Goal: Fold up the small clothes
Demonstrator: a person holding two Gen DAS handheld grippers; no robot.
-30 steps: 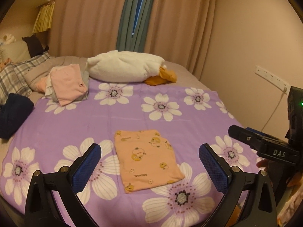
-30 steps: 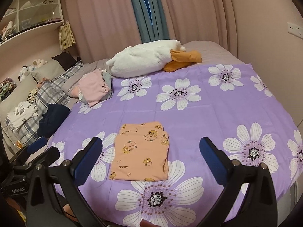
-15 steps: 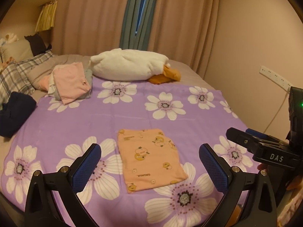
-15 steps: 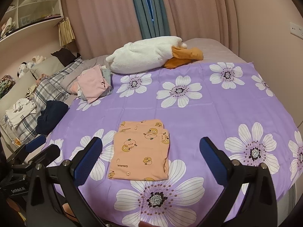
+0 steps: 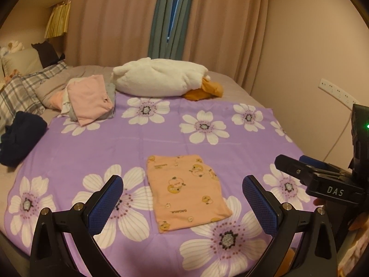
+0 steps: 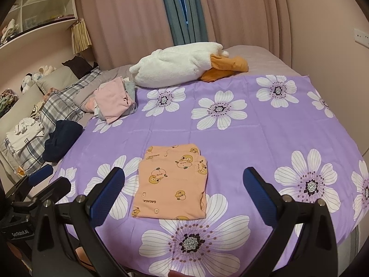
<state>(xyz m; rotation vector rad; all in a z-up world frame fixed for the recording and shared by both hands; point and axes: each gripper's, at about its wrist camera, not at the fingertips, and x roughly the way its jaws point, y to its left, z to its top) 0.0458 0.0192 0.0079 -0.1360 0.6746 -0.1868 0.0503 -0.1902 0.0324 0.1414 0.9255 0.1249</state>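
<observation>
Both tools spread, empty — peach garment folded on the bed.
Left tool (image 5: pixel 182 198) and right tool (image 6: pixel 184 190) hang over the bed's near edge, apart from the peach garment (image 6: pixel 171 183), which lies flat on the purple floral sheet (image 6: pixel 253 133) — pink folded pile (image 6: pixel 115 99) near far-left corner.

The orange garment (image 6: pixel 170 184) is soft matt cloth with a printed pattern, lying on a smooth purple flowered sheet (image 6: pixel 242 138) of thin woven cloth with faint creases. At 12 o'clock from it, the white plush toy (image 6: pixel 177 64) looks fluffy and napped. At 10 o'clock, the pink folded clothes (image 6: pixel 114 99) are matt knit. The left gripper (image 5: pixel 182 200) and right gripper (image 6: pixel 183 194) are matt black plastic with rough blue textured pads (image 5: pixel 105 204) and shiny metal screws.
</observation>
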